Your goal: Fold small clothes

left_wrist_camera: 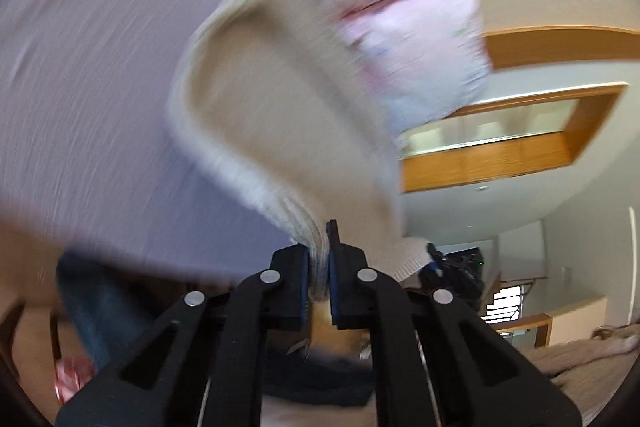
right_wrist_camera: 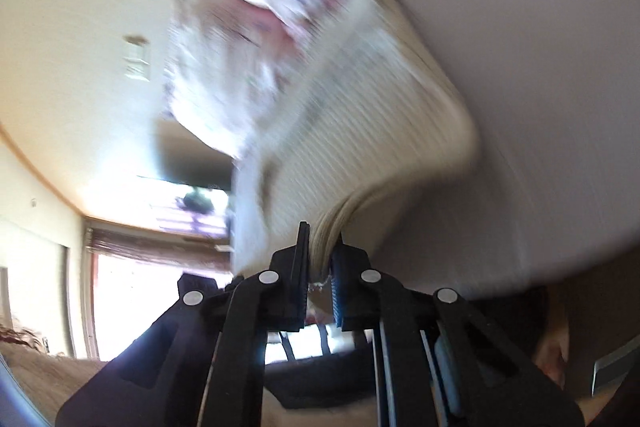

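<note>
Your left gripper (left_wrist_camera: 319, 259) and right gripper (right_wrist_camera: 320, 259) are each clamped on a ribbed hem corner of the cream knit garment (left_wrist_camera: 256, 99). It streams toward twelve o'clock from both, stretched between them; neither is nearer.

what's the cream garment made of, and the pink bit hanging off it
The cream garment looks like a ribbed knit, likely cotton or wool blend: fine parallel ridges run across it and its pinched hem shows ribbing. Both grippers, left and right, clamp it. The pink printed fabric seems thinner and smoother, but blur leaves that uncertain.
</note>
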The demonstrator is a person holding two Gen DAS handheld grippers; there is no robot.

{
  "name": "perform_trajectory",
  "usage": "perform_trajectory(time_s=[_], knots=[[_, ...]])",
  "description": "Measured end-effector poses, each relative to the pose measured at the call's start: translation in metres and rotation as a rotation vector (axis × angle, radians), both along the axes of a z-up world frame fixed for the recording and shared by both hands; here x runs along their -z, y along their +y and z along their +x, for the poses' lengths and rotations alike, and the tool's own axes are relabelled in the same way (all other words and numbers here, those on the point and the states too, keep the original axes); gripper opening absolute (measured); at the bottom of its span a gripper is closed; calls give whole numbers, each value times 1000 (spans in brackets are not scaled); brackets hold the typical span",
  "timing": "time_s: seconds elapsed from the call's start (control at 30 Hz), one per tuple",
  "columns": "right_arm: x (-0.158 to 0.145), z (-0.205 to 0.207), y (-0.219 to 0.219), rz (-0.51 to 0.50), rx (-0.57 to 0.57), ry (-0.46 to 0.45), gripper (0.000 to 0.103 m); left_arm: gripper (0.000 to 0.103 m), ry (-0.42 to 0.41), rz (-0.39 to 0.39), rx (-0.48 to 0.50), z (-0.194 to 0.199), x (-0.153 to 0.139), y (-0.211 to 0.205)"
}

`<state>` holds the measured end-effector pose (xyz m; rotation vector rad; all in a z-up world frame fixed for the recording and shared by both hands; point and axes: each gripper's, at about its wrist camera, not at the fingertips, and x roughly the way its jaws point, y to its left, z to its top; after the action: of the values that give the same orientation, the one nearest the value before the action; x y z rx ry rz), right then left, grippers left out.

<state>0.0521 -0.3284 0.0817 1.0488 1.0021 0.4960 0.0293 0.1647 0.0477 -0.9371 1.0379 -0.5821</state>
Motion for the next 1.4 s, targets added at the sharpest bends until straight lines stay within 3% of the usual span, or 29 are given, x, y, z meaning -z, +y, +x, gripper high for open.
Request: perform_trajectory(time_s=[0.13,0.2,0.23,0.27,0.3,0.33,0.4,0.43,0.47,0.57,0.67,0.83,0.97,1.07,1.1,1.13,1.17,1.3,1.4], knots=[[-35,92,-10,-23,86,-142,10,7,-157,-18,-53,97,-50,6],[-41,139,-13,-93,143,-173,10,8,-187,41,-124,140,-62,8],[-38,166,-16,-155,191,-147,10,14,-180,113,-184,173,-64,8],[-30,181,-23,-186,219,-108,20,20,-152,174,-225,194,-62,8],[-21,199,-23,-234,257,-22,30,34,-117,213,-247,212,-59,7],[-16,201,-24,-243,280,22,55,46,-82,234,-259,223,-55,9],[-9,194,-17,-186,307,27,57,59,-36,235,-272,231,-48,15],[-9,186,-9,-191,288,5,66,69,-35,235,-260,230,-43,18],[-7,177,-2,-237,267,-1,74,71,-28,261,-245,226,-39,22],[14,156,9,-287,213,41,75,71,48,326,-176,231,-16,30],[27,135,11,-278,237,91,75,71,107,286,-143,230,9,44],[24,124,20,-338,311,92,75,77,103,305,-35,243,22,34],[17,119,33,-326,337,77,75,78,120,332,48,257,37,20],[18,117,40,-345,327,81,75,81,75,303,44,259,36,20],[19,120,40,-361,316,85,75,71,78,278,36,258,38,21],[18,122,40,-374,312,79,75,54,100,237,37,258,44,21],[16,128,39,-392,311,61,74,52,113,225,5,256,47,24],[0,172,27,-524,262,-43,74,52,135,164,-67,250,53,33],[13,220,23,-629,153,2,70,55,151,198,-107,248,49,30]])
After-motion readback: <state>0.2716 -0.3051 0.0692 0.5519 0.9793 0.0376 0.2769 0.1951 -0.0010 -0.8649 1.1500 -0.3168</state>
